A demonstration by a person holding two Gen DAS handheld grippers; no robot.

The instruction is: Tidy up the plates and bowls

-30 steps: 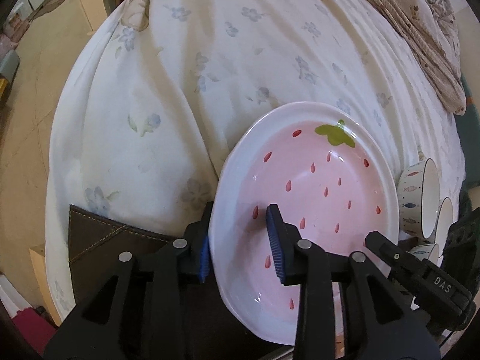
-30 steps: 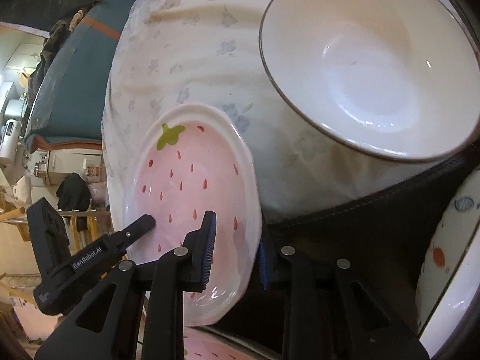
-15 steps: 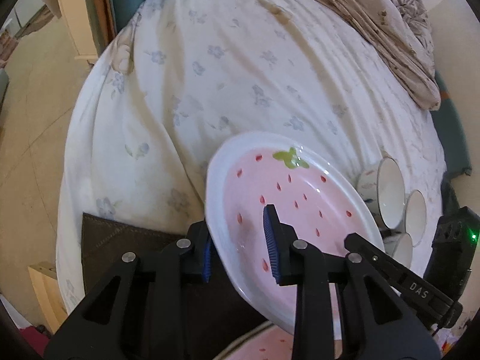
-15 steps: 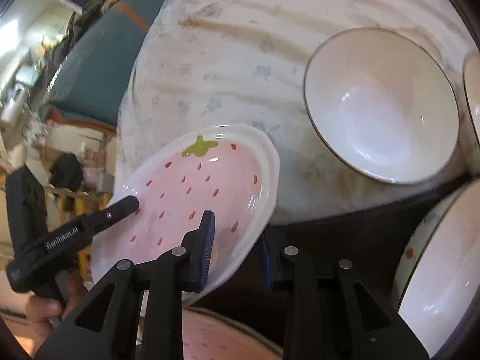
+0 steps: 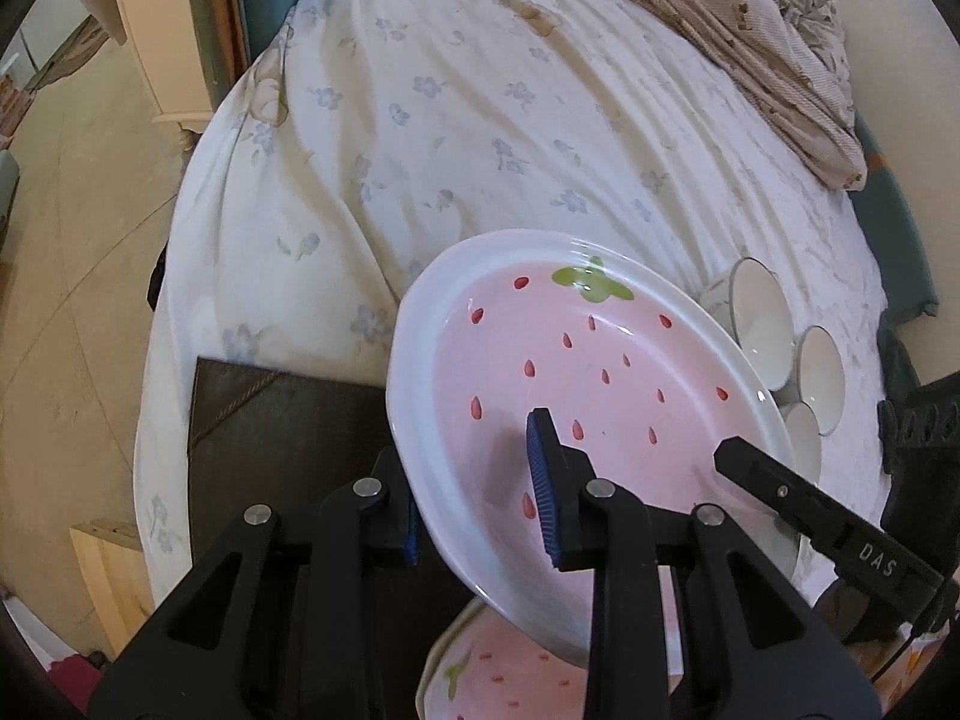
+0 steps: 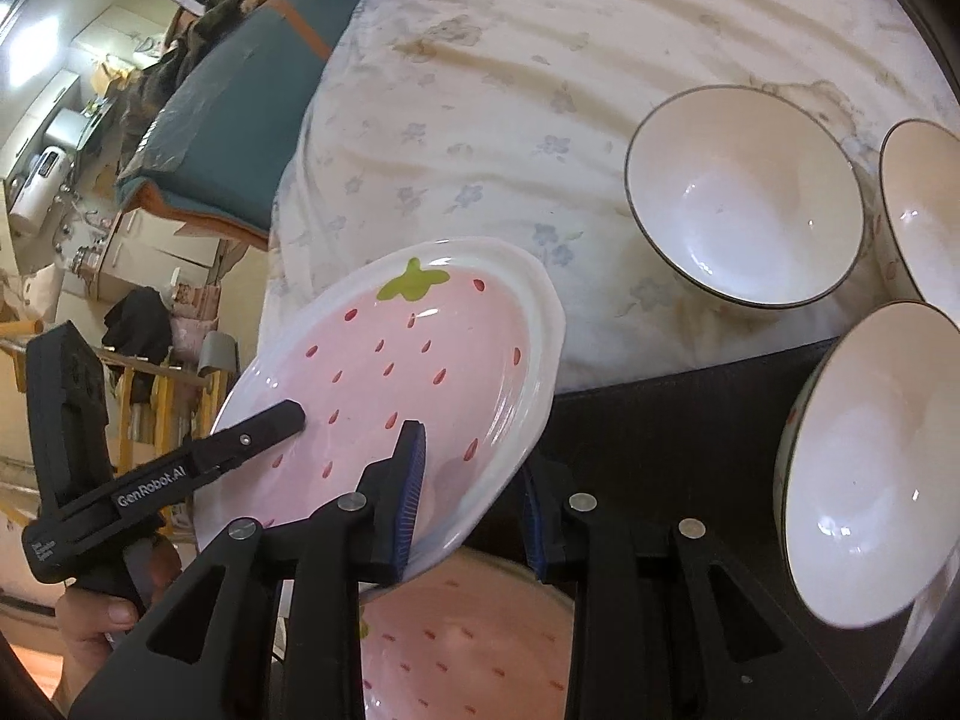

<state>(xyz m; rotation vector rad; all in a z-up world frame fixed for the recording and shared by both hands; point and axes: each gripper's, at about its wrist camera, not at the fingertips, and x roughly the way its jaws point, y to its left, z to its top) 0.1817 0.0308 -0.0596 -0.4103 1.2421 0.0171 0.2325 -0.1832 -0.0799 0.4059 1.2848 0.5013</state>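
Observation:
A pink strawberry plate point(image 5: 600, 372) with a white rim is held in the air between both grippers; it also shows in the right wrist view point(image 6: 396, 384). My left gripper point(image 5: 480, 498) is shut on its left rim. My right gripper point(image 6: 474, 498) is shut on its right rim. A second strawberry plate point(image 5: 510, 678) lies below on a dark brown mat point(image 5: 282, 420), also seen in the right wrist view point(image 6: 468, 642). Three white bowls point(image 6: 744, 198) stand to the right.
The bed has a white floral sheet point(image 5: 480, 120) with a crumpled beige blanket point(image 5: 750, 30) at the far right. A cream bedside cabinet point(image 5: 156, 30) stands at the far left. Furniture and clutter stand on the floor left of the bed point(image 6: 90, 210).
Both grippers have lifted the plate higher and levelled it from a steep tilt. The second plate on the mat has come into view beneath it.

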